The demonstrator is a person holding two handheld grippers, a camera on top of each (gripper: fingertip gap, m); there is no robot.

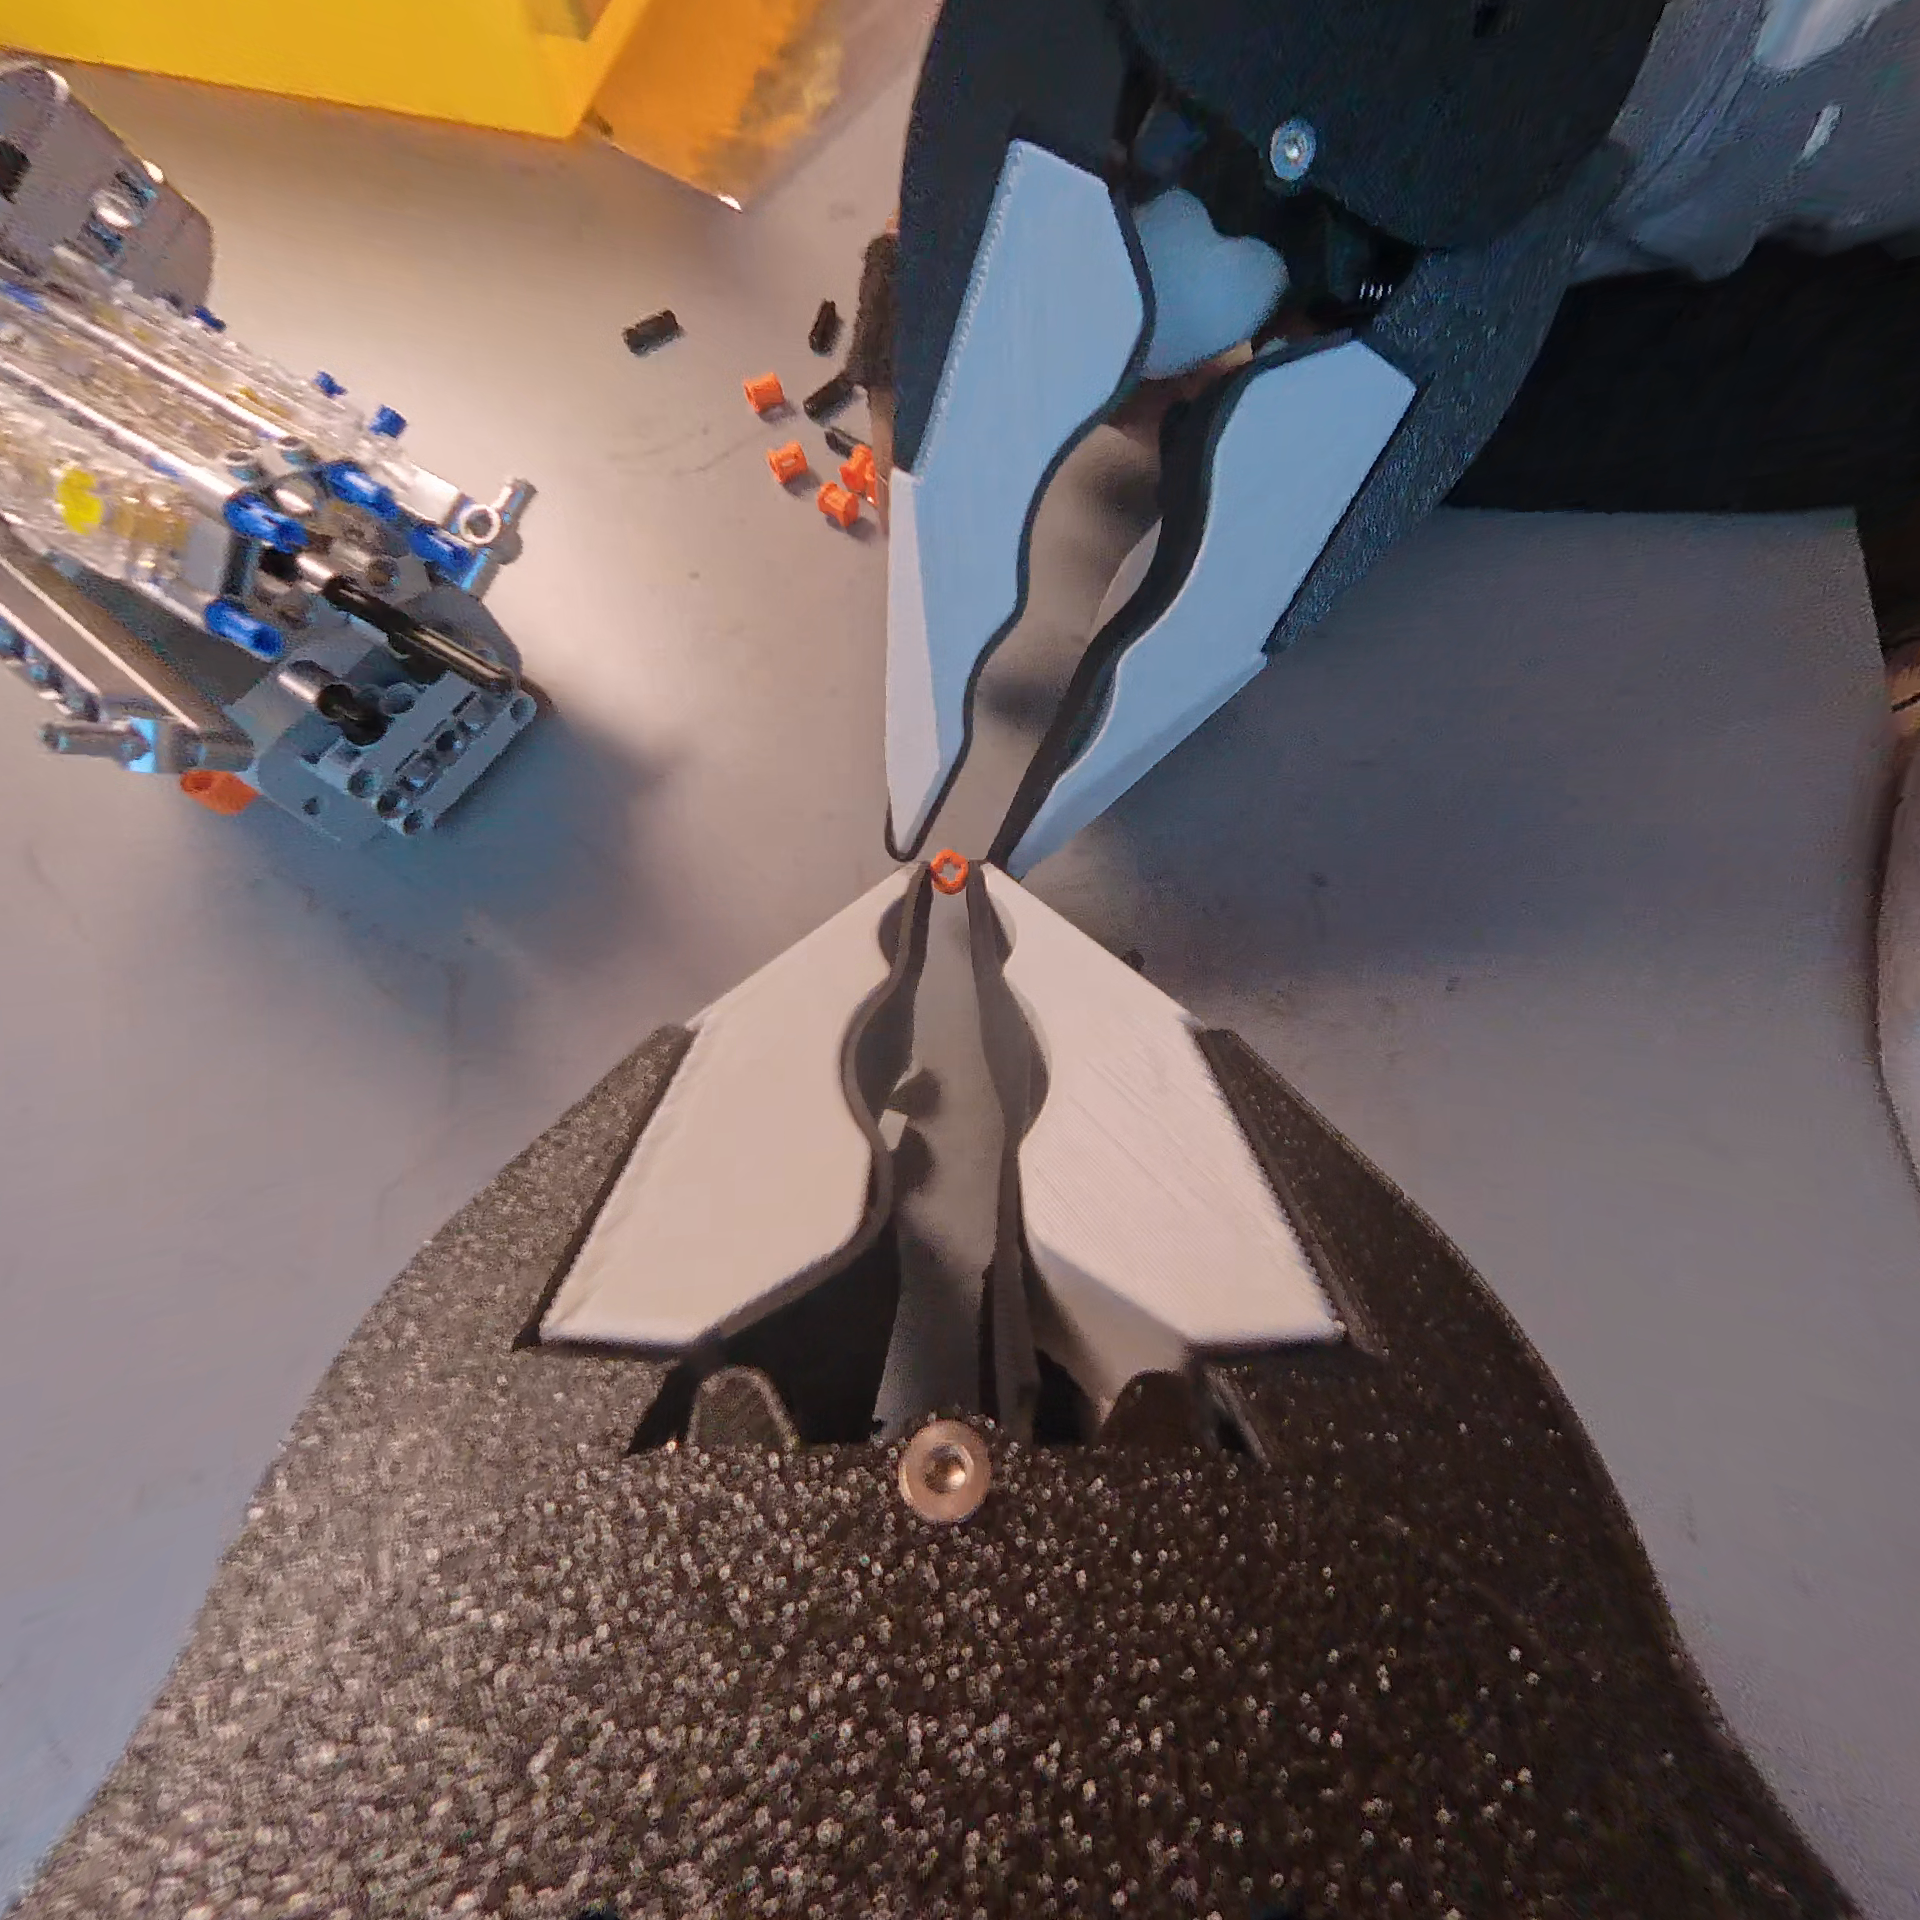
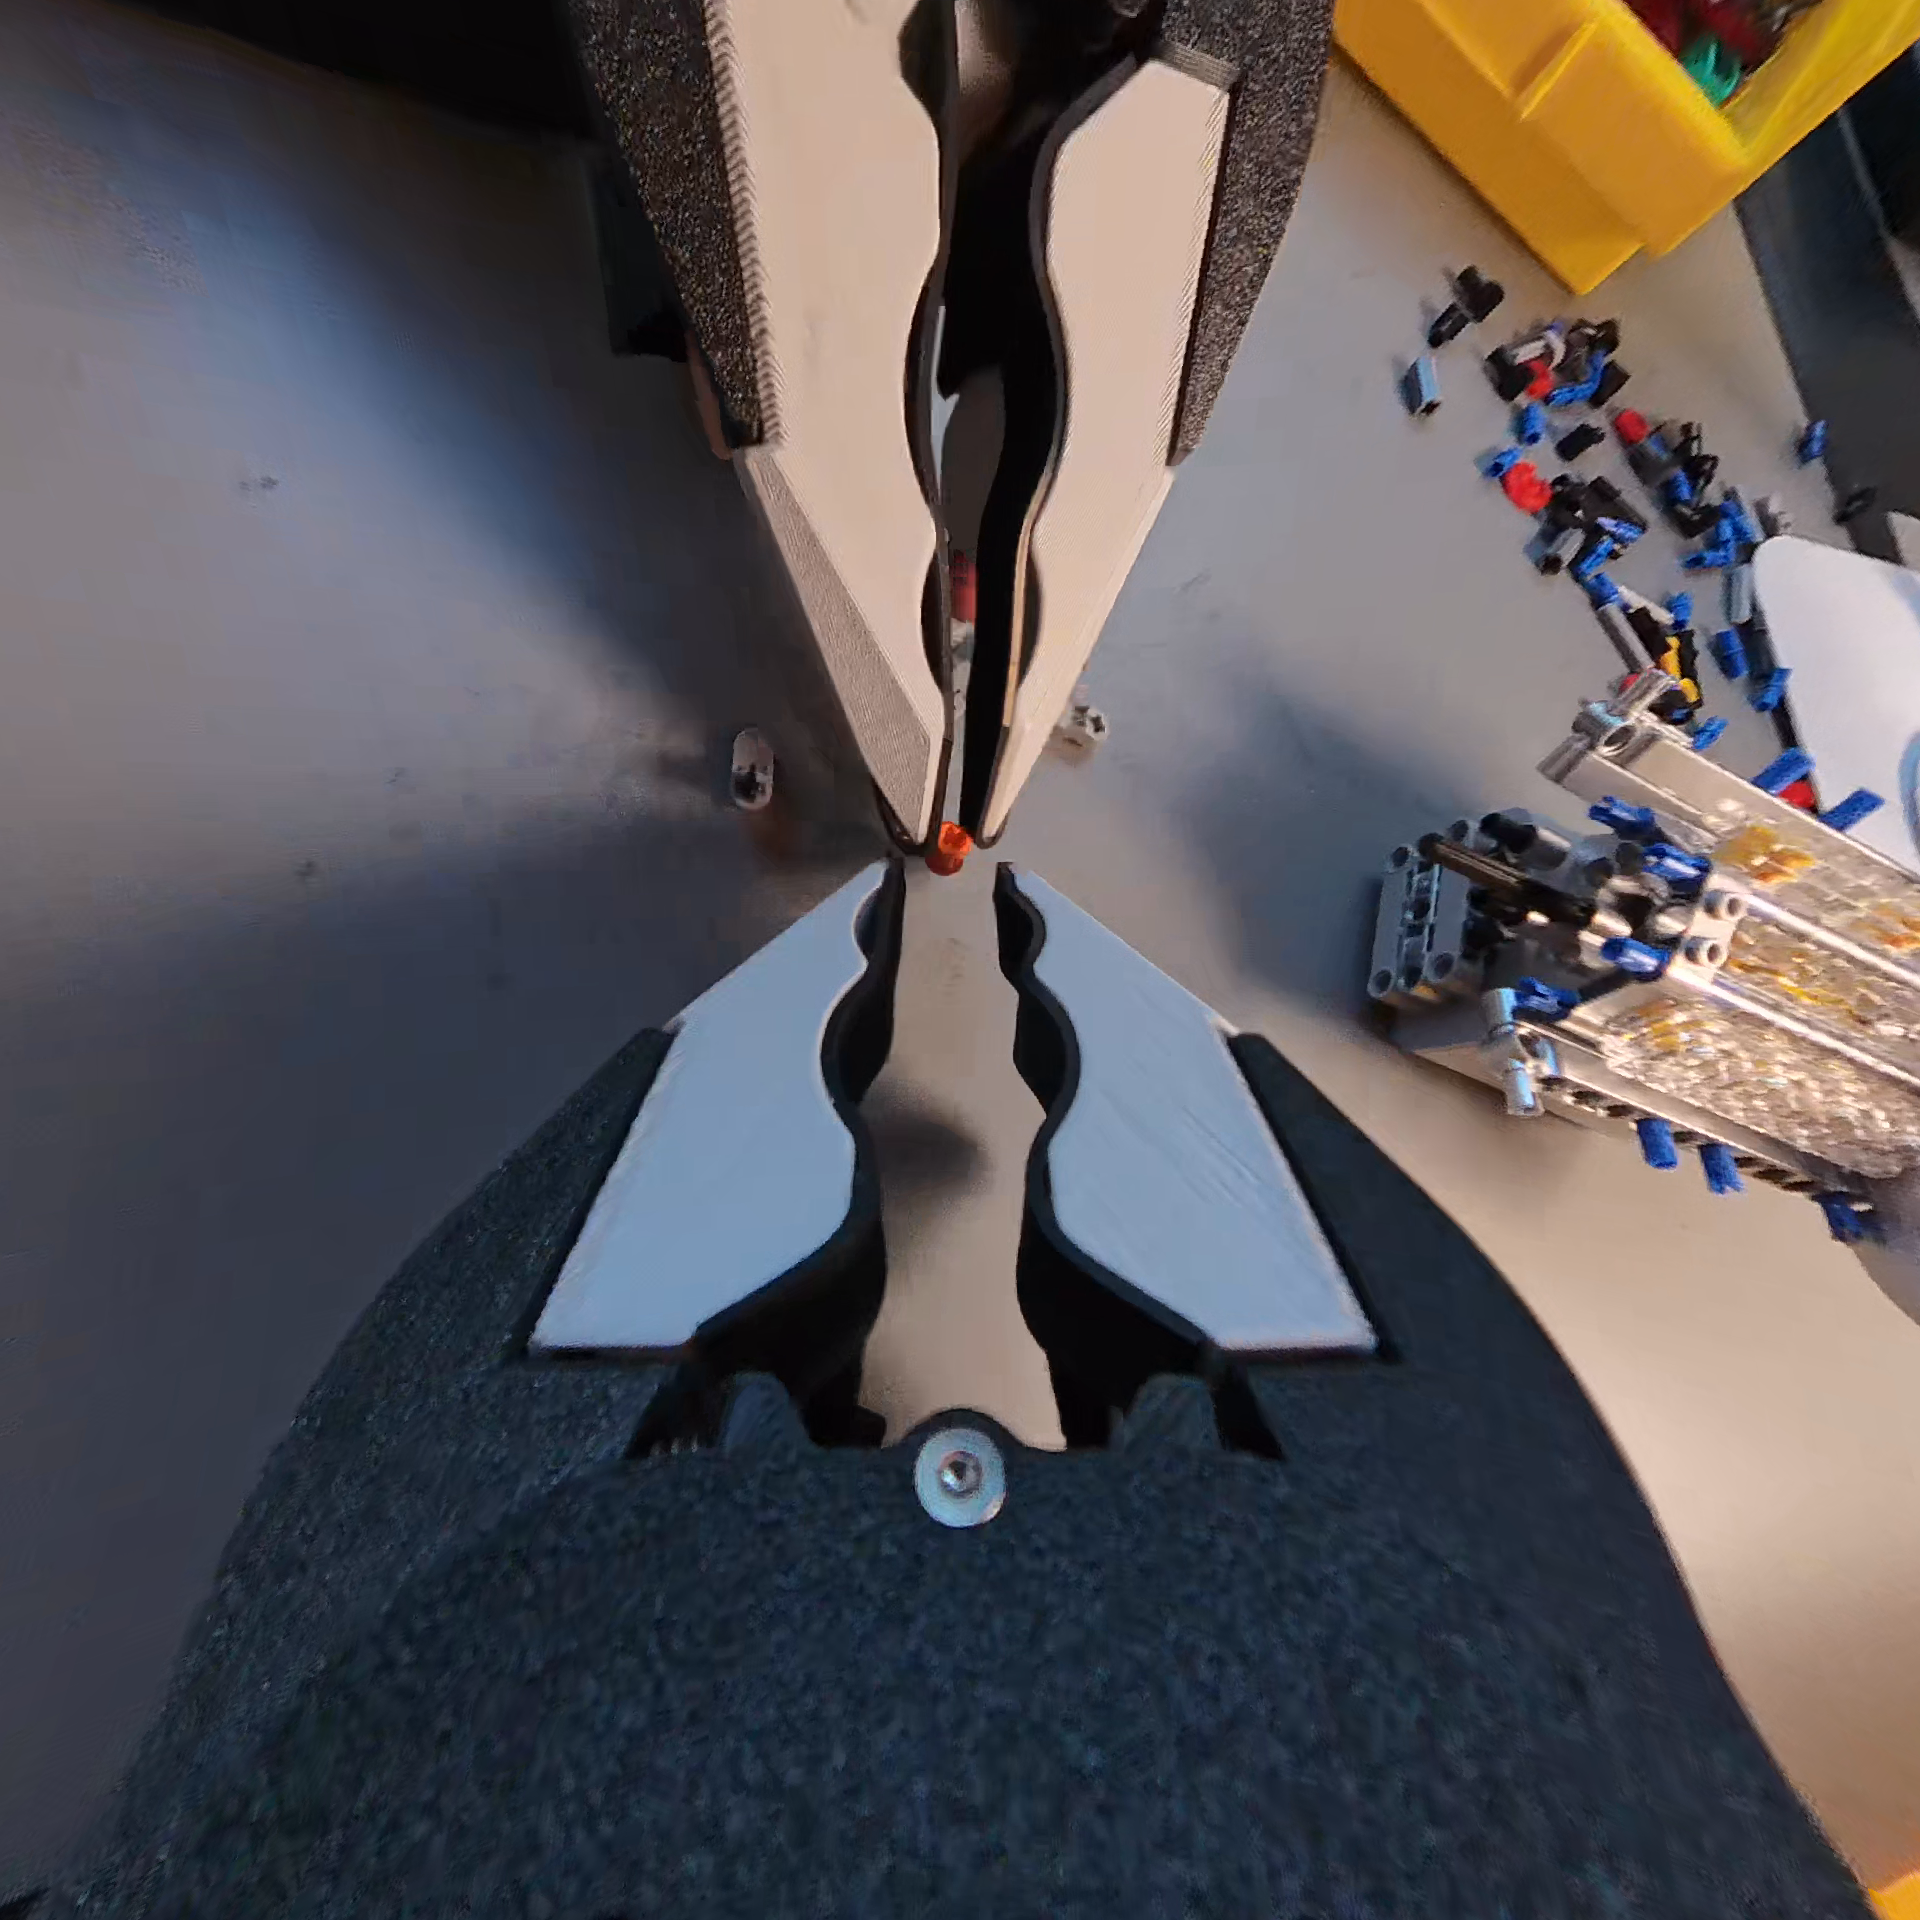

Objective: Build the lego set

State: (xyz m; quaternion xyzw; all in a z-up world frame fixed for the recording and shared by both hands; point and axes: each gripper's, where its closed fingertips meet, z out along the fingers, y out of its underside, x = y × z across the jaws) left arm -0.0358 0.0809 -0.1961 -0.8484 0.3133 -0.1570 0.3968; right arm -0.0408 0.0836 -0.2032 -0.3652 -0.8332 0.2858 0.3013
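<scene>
My left gripper is shut on a tiny orange bush, pinched at its very fingertips above the grey table. My right gripper comes from the top of the left wrist view, tip to tip with the left one, its tips either side of the bush. In the right wrist view my right gripper is open with a narrow gap. The left gripper points down at it and holds the orange bush just beyond the right fingertips.
A grey brick-built model with blue pins lies on the table. Loose orange bushes and black pins lie behind the grippers. A yellow bin and a heap of small parts are farther off. A small grey piece lies near the tips. The grippers are tip to tip, or close to it.
</scene>
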